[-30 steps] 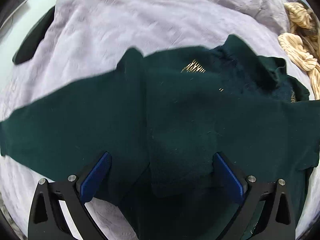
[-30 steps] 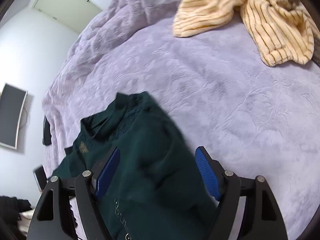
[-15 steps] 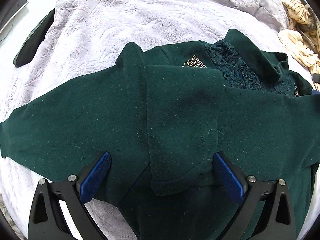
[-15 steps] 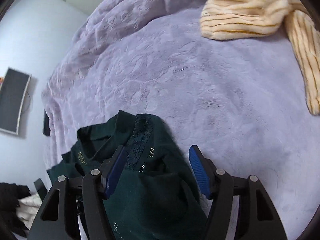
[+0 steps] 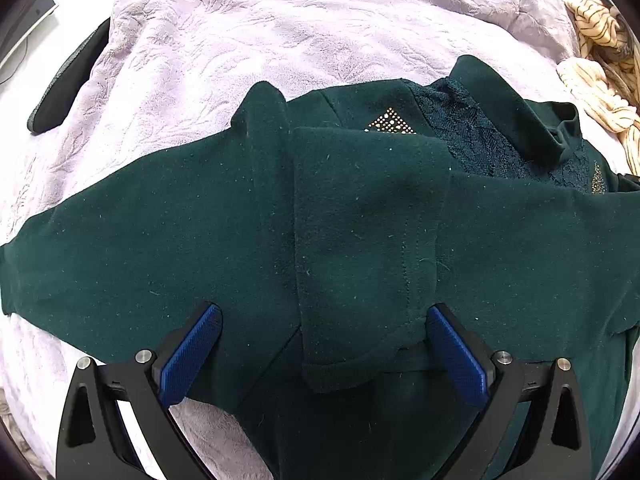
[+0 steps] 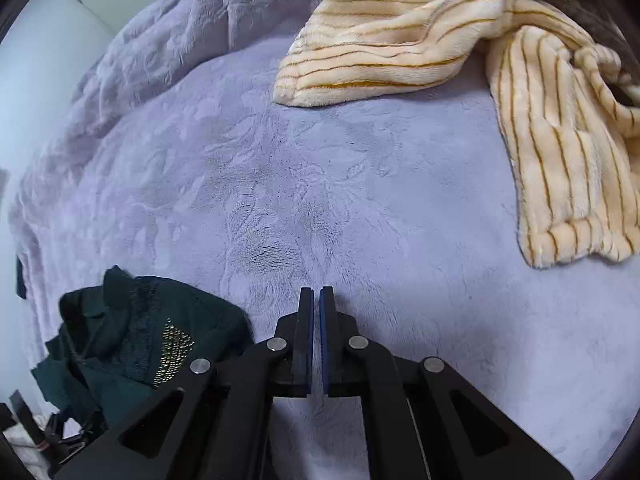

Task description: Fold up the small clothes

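A dark green top (image 5: 352, 232) with lace and gold studs at the collar lies spread on the lilac blanket (image 5: 248, 36), one sleeve folded over its middle. My left gripper (image 5: 322, 316) hovers just above it, jaws wide open, blue pads either side of the folded sleeve's cuff, holding nothing. In the right wrist view the top's collar end (image 6: 140, 336) lies at the lower left. My right gripper (image 6: 316, 300) is shut and empty, over bare blanket (image 6: 360, 208) to the right of the top.
A cream garment with yellow stripes (image 6: 460, 64) lies bunched at the far right of the bed, also showing in the left wrist view (image 5: 604, 80). A dark flat object (image 5: 68, 84) lies at the blanket's left edge. White wall beyond.
My right gripper has closed from wide open and moved off the green top to the right, over bare blanket. The left gripper has stayed open over the folded sleeve.
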Available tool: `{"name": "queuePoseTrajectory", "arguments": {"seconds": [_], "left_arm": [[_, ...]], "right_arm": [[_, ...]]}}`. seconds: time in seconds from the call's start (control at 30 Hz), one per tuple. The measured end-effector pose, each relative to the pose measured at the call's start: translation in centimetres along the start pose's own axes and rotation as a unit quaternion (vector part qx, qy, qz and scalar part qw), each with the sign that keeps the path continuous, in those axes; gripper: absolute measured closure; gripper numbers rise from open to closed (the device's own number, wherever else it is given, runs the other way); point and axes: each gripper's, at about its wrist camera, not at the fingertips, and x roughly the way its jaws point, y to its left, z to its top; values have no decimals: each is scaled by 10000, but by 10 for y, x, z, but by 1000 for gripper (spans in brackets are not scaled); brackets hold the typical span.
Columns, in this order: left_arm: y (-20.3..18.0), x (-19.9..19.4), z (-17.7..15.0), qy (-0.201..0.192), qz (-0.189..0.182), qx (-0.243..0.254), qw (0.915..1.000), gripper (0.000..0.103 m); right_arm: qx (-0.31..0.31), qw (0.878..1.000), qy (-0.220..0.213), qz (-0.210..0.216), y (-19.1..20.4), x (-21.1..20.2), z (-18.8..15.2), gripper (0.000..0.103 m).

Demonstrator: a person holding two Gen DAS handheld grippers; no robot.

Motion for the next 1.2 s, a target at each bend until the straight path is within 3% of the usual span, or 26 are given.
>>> {"name": "queuePoseTrajectory", "arguments": {"seconds": [0.13, 0.2, 0.33, 0.4, 0.43, 0.47, 0.5, 0.57, 0.63, 0.7, 0.87, 0.93, 1.07, 1.2], "left_arm": [[-4, 1, 0, 18, 42, 21, 10000, 0], [-6, 1, 0, 17, 70, 18, 10000, 0], [-11, 2, 1, 37, 132, 17, 9999, 0], [-13, 2, 1, 42, 153, 23, 9999, 0], [-14, 2, 2, 47, 160, 26, 9999, 0], [-14, 2, 2, 50, 158, 20, 9999, 0], [-15, 2, 2, 55, 151, 11, 9999, 0], [-16, 1, 2, 56, 134, 6, 9999, 0], [-16, 2, 2, 43, 110, 5, 9999, 0], [-16, 3, 2, 25, 88, 2, 10000, 0], [-11, 4, -2, 1, 72, 11, 10000, 0], [-9, 3, -3, 14, 76, 17, 10000, 0], [-6, -11, 0, -34, 76, -14, 10000, 0], [2, -33, 4, -268, 38, -115, 9996, 0]], "right_arm": [[154, 9968, 29, 781, -8, -24, -21, 91], [77, 9942, 147, 1064, -4, -30, -30, 72], [-103, 9910, 290, 1301, 19, -25, -22, 68], [-219, 9890, 570, 1350, 36, -13, -11, 49], [-302, 9889, 691, 1282, 42, -7, -9, 48], [-455, 9896, 813, 1100, 47, -1, -11, 48], [-719, 9896, 989, 759, 58, 7, -12, 60], [-1181, 9861, 1132, 292, 70, 11, -22, 96], [-1493, 9835, 979, -294, 73, 9, -22, 97], [-1410, 9840, 783, -754, 61, 10, -13, 98], [-1318, 9856, 681, -807, 41, 27, -14, 98], [-956, 9921, 563, -578, 34, 25, -16, 95], [29, 9994, 238, 265, 6, -5, -22, 68], [416, 9867, 265, 1546, 0, -45, -67, 68]]}}
